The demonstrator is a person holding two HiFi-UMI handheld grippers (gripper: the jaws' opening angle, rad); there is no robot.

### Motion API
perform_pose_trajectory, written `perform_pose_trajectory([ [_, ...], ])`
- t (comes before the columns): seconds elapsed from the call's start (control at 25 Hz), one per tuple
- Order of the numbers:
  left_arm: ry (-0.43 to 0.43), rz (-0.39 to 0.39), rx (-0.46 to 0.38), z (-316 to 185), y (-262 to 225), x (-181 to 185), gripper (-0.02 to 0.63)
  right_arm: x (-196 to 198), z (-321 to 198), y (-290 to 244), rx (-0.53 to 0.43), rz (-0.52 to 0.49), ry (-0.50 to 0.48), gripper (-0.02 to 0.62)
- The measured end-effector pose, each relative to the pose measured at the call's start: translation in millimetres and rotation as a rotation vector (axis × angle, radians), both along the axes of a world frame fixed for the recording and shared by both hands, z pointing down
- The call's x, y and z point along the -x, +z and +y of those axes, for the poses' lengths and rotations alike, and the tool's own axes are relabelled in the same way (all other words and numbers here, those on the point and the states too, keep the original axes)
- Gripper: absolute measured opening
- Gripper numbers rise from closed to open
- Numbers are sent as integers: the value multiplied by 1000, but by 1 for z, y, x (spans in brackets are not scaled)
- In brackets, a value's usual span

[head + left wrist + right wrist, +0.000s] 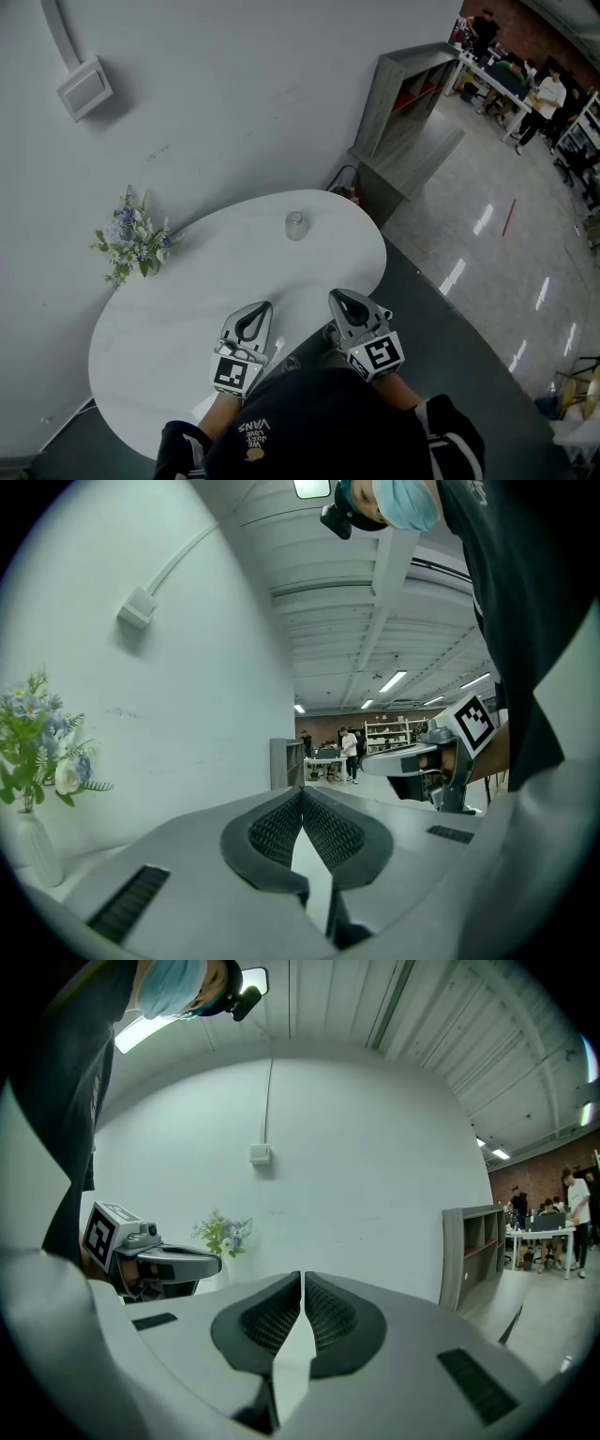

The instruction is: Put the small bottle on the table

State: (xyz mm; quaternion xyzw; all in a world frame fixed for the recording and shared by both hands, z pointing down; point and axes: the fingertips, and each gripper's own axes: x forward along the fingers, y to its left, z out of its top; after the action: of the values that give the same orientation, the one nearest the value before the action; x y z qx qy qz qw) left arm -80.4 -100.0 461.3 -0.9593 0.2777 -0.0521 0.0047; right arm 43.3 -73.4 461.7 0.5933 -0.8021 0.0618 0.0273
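Left gripper (pixel 259 308), right gripper (pixel 339 298): clenched, empty. Bottle (pixel 295 225): upright on counter (pixel 178 323), well ahead, roughly between them.

flowers (pixel 133 241) against wall (pixel 244 103) | grey shelf (pixel 403 112) beyond | people (pixel 547 94) far right

One small bottle (pixel 296 225), one bouquet (pixel 134 242), two grippers (pixel 263 307) (pixel 336 297).

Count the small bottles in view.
1. The small bottle stands on the white table near its far edge, right of the flowers. Empty and shut: left claw, right claw. The near edge is partly hidden.
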Motion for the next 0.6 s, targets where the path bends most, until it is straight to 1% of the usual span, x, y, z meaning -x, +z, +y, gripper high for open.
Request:
perform_pose_trajectory([
  [0.12,-2,26,4,0,-5,0,20,2,6,2,9,-2,10,48],
  [0.24,-2,50,9,-2,-10,0,20,6,8,-1,11,27,7,46],
  [0.6,1,51,11,0,-7,1,20,8,15,2,14,37,10,45],
])
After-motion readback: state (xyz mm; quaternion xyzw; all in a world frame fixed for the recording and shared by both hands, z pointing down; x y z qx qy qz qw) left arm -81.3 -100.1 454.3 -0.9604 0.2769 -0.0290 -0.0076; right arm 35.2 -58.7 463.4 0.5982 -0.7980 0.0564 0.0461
